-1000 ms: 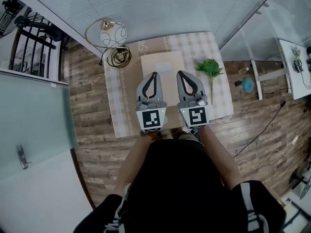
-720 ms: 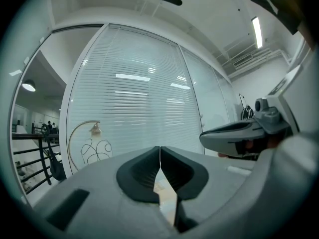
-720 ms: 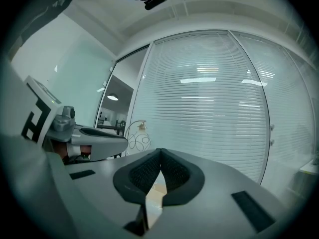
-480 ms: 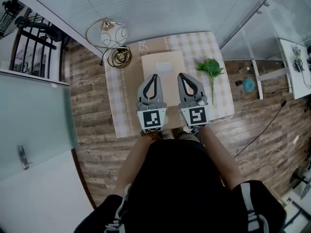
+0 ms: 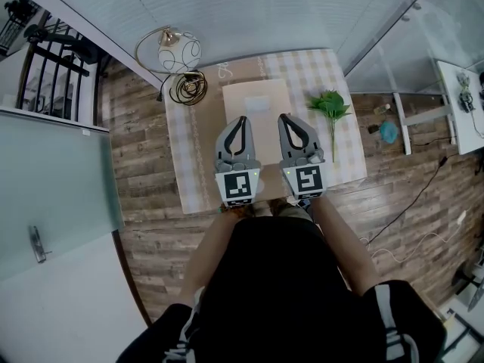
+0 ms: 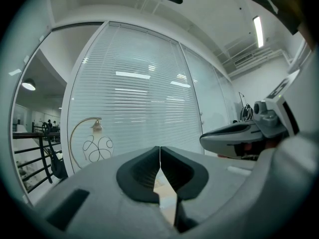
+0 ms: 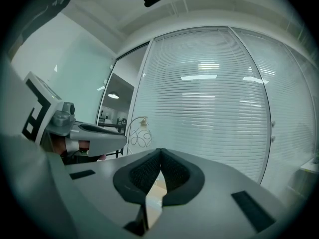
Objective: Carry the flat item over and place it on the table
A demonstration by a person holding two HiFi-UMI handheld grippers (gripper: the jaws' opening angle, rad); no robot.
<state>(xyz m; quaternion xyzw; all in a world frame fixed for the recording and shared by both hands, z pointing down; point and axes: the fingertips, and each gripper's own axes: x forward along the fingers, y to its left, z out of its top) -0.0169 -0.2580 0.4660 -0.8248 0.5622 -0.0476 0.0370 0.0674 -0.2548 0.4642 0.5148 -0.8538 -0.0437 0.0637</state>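
Observation:
The flat item (image 5: pixel 257 108), a tan cardboard sheet with a pale label, lies on the checked tablecloth of the table (image 5: pixel 189 165). Both grippers hover level over its near half, side by side. My left gripper (image 5: pixel 241 118) is shut, its tips touching with nothing between them (image 6: pixel 160 148). My right gripper (image 5: pixel 283 116) is shut the same way (image 7: pixel 160 151). A strip of the cardboard shows below each pair of jaws (image 6: pixel 162 189) (image 7: pixel 155 194). Each gripper view catches the other gripper at its side (image 6: pixel 239 136) (image 7: pixel 94 133).
A curved gold lamp with a white globe (image 5: pixel 179 51) and a coiled cable (image 5: pixel 187 87) sit at the table's far left corner. A green leafy sprig (image 5: pixel 330 106) lies on the right side. A blinds-covered glass wall stands behind the table. Wood floor surrounds it.

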